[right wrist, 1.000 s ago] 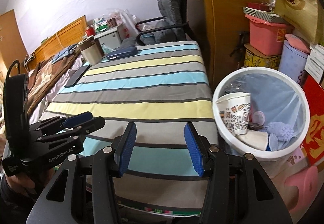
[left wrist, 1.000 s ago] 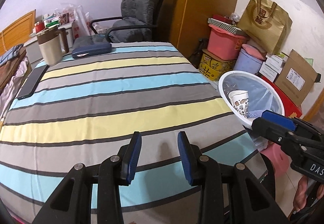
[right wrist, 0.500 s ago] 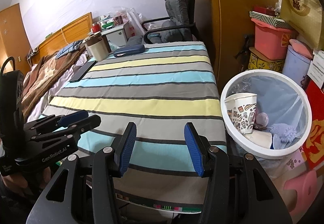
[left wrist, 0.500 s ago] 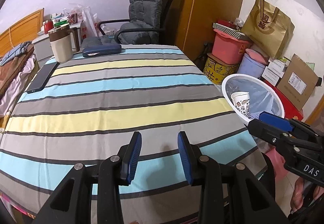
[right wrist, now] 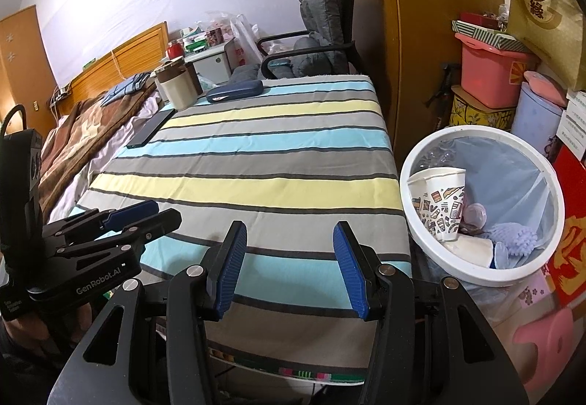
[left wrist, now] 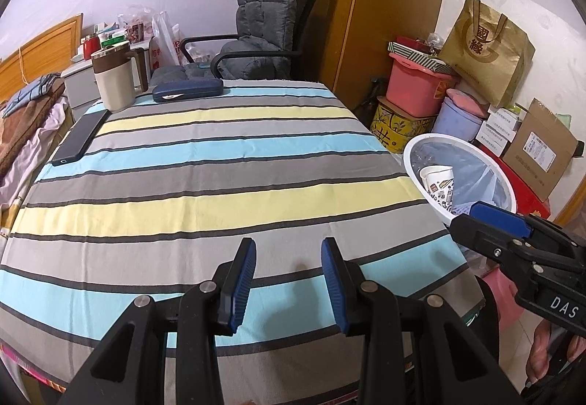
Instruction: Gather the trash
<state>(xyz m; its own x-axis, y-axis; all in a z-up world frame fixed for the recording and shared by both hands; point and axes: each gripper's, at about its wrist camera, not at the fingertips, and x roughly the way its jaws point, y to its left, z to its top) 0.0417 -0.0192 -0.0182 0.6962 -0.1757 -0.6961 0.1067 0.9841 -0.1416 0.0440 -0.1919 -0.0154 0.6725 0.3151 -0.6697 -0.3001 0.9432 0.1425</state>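
Nearest to us, the left tongs (left wrist: 288, 275) hang over the near edge of the desk (left wrist: 219, 192), blue pads parted by a moderate gap with nothing between them. Over on the right-wrist view, the right tongs (right wrist: 289, 260) are spread wide and empty too, poised above the desk's near right corner. Each pair shows up in the other's camera: the right tongs poke in from the right edge of the left view, the left tongs from the lower left of the right view.

Just off the desk's right side sits the white trash bin (right wrist: 549, 185), lined with a pale blue bag, its rim tipped toward the camera. There's the trash: a patterned paper cup (right wrist: 439, 207) leans inside against the near left wall, with a second white cup (right wrist: 472, 249) lying below it, a fuzzy blue ball (right wrist: 512, 238) to the right, and a small clear lid between them.

Moving up the striped cloth, the middle stripes carry nothing. Along the far left edge lies a dark phone (left wrist: 78, 139). Beyond it stands a beige mug with a brown lid (left wrist: 113, 80), and just right of that a navy case (left wrist: 187, 89) lies along the far edge.

Behind the desk, a grey padded chair (left wrist: 263, 24) faces a wooden wardrobe (left wrist: 384, 2); boxes, a pink tub and a gold paper bag (left wrist: 487, 51) stack up in the right corner.
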